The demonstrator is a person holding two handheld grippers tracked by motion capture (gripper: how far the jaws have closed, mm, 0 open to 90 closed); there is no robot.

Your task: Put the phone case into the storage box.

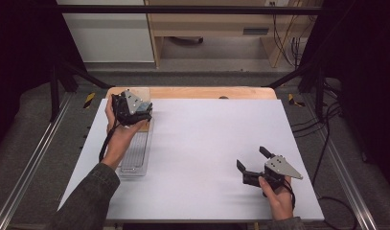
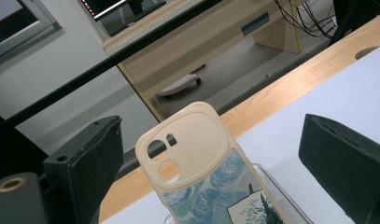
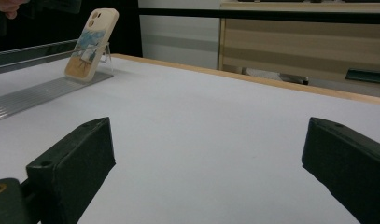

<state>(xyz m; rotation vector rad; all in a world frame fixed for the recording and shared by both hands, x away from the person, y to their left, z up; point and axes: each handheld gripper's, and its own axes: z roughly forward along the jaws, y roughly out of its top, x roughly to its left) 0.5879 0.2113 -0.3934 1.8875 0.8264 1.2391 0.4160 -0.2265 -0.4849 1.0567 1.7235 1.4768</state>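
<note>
A white surface (image 1: pixel 207 143) with a light wooden far edge (image 1: pixel 197 92) stands on grey floor (image 1: pixel 34 124) between metal rails (image 1: pixel 20 167), with a pale wooden cabinet (image 1: pixel 207 24), a white wall panel (image 1: pixel 106 33) and dangling cables (image 1: pixel 291 43) beyond.

One phone case (image 2: pixel 197 163) stands at the desk's (image 1: pixel 207 143) far left corner, cream-edged with a painted blue-and-white back and three camera cut-outs. One clear ribbed tray (image 1: pixel 135 155) lies along the desk's left edge and carries the case at its far end. Two grippers are over the desk: the left gripper (image 1: pixel 132 111) near the far left corner and the right gripper (image 1: pixel 252 160) near the near right corner, each with two black fingers (image 3: pixel 71 163) set apart.
</note>
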